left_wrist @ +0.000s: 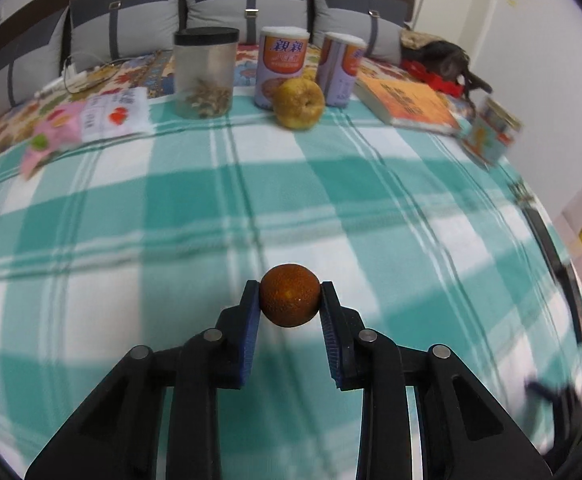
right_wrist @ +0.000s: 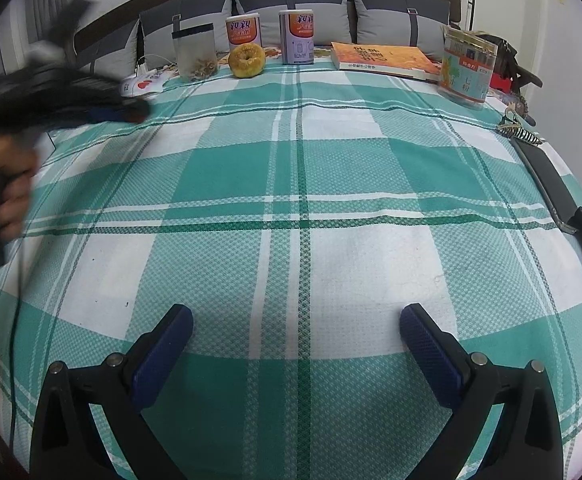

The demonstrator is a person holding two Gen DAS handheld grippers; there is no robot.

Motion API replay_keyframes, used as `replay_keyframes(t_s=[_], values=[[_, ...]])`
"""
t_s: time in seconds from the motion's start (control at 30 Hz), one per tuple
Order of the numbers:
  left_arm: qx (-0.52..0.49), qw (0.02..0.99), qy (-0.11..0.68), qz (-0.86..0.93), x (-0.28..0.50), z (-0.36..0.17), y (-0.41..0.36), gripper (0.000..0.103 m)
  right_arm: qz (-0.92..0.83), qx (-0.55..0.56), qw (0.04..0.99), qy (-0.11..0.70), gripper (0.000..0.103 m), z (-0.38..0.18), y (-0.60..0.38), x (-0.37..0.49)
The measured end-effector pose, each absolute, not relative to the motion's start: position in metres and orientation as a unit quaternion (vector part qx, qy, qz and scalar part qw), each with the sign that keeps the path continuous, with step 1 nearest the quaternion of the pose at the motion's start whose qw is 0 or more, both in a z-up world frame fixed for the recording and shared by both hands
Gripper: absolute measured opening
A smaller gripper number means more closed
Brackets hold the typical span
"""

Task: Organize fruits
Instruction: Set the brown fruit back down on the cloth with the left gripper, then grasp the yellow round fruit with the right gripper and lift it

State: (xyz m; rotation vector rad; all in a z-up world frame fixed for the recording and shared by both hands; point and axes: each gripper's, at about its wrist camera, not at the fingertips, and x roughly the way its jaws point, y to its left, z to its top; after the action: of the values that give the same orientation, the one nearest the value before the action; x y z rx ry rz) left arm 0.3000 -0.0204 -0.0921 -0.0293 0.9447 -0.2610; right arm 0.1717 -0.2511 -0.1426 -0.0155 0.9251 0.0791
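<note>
Small orange fruit point(left_wrist: 289, 295), dark and mottled, pinched between the blue pads point(left_wrist: 251, 336) of the left gripper point(left_wrist: 289, 300), held up over the green-and-white plaid blanket point(left_wrist: 171, 220). Looks like mid-carry, probably heading toward the bigger yellow fruit point(left_wrist: 299, 105) sitting at the far end of the bed.

For doing it well: grip seems centred on the widest part, so best to keep the squeeze steady and not crush it. Low and level on the way across, then set down just beside the yellow fruit rather than dropped, since round things roll on soft bedding.

Right gripper point(right_wrist: 296, 340) spread wide, nothing in it, hanging over a bare patch of blanket. Free to catch a runaway if needed.

Stuff crowding the drop zone: two purple-and-orange cans point(left_wrist: 283, 66), one each side just behind the yellow fruit, a clear jar with a black lid point(left_wrist: 205, 74) to the left, an orange book point(left_wrist: 405, 102) to the right. Further right a printed tub point(right_wrist: 467, 68), further left a pink snack packet point(left_wrist: 91, 120). Front approach looks open; the cans are the ones likely to get knocked.
</note>
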Motion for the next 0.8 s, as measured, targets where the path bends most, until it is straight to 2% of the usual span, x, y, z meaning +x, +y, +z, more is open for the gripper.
replay_keyframes(t_s=[0.2, 0.5, 0.53, 0.57, 0.6, 0.67, 0.8], values=[[0.0, 0.881, 0.46, -0.112, 0.216, -0.085, 0.019, 0.03, 0.035, -0.013, 0.893, 0.447, 0.103, -0.143, -0.25, 0.171], [-0.049, 0.88, 0.47, -0.039, 0.187, -0.124, 0.071, 0.031, 0.033, -0.018, 0.893, 0.449, 0.103, -0.144, -0.249, 0.172], [-0.05, 0.88, 0.471, -0.031, 0.188, -0.127, 0.074, 0.034, 0.032, -0.019, 0.893, 0.449, 0.103, -0.144, -0.249, 0.172], [-0.054, 0.88, 0.471, -0.03, 0.188, -0.13, 0.077, 0.047, 0.032, -0.02, 0.893, 0.449, 0.103, -0.144, -0.249, 0.172], [-0.061, 0.879, 0.473, -0.022, 0.189, -0.133, 0.08, 0.067, 0.033, -0.019, 0.893, 0.449, 0.103, -0.144, -0.249, 0.172], [-0.069, 0.882, 0.466, -0.009, 0.189, -0.136, 0.085, 0.081, 0.032, -0.02, 0.892, 0.45, 0.103, -0.144, -0.248, 0.172], [-0.036, 0.887, 0.46, -0.002, 0.186, -0.141, 0.081, 0.087, 0.032, -0.02, 0.892, 0.45, 0.103, -0.144, -0.248, 0.172]])
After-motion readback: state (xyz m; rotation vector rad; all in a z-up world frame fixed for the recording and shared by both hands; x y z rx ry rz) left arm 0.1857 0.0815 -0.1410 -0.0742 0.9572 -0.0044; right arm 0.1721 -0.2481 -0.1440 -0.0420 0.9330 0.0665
